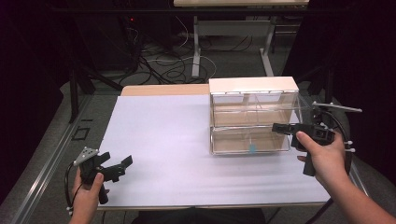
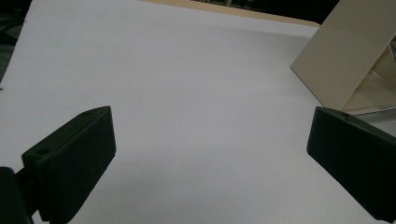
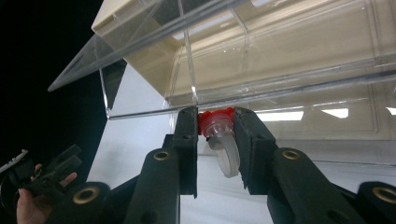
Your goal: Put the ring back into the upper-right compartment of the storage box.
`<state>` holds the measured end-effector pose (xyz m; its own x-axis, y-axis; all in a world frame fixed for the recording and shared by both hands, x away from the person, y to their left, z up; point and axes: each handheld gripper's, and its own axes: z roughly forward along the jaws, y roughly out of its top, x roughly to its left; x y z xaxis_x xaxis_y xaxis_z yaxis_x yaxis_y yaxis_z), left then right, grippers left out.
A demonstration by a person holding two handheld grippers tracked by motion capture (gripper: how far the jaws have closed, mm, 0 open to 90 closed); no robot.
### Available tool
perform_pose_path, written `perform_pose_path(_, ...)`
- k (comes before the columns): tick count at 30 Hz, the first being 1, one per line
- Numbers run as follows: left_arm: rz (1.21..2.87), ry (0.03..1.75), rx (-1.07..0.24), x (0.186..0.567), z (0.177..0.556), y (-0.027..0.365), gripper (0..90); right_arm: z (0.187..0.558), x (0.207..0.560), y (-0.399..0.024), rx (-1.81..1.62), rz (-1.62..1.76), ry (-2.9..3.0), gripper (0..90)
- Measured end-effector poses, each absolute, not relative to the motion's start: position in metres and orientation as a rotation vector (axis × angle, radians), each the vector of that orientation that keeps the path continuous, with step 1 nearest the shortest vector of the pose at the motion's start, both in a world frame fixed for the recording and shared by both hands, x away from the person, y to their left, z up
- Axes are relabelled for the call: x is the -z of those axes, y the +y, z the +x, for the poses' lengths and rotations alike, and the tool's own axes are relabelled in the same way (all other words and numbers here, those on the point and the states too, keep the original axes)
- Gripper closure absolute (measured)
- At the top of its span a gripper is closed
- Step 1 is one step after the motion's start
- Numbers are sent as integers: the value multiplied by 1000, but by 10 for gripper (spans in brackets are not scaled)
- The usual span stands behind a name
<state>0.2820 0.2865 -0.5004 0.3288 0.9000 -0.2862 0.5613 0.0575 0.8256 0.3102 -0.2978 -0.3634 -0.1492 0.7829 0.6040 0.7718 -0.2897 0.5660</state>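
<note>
Right now my right gripper (image 3: 215,144) has its fingers (image 3: 186,140) pinched on a small clear piece with a red cap (image 3: 215,122), red end pointing away from me and up toward the frame's top, the clear curved part hanging back down between the fingers. Just beyond it, in the upper half of the right gripper view, is the clear two-tier drawer box (image 1: 253,116), and the red end sits right at the front edge of its open flap, touching or nearly so; I cannot tell which. In the high view the box stands at the right centre of the white counter (image 1: 159,140), and the right gripper is against its lower right corner, so this hand is plainly the nearer one. I judge the next move to be a short push forward along the piece's long axis into the compartment ahead. My left gripper (image 1: 114,165) hangs at the lower left of the high view, well apart from the box, its fingers (image 2: 70,163) spread wide over bare counter, holding nothing.
</note>
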Motion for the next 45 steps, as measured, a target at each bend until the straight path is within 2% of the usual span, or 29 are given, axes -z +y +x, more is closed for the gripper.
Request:
perform_pose_path(13,1623,1347,-438,500,282,286,14,324,359,-301,-1490,2093,1805,718)
perform_pose_path(45,1625,1348,-434,501,283,286,14,354,383,-300,-1476,2117,1660,716)
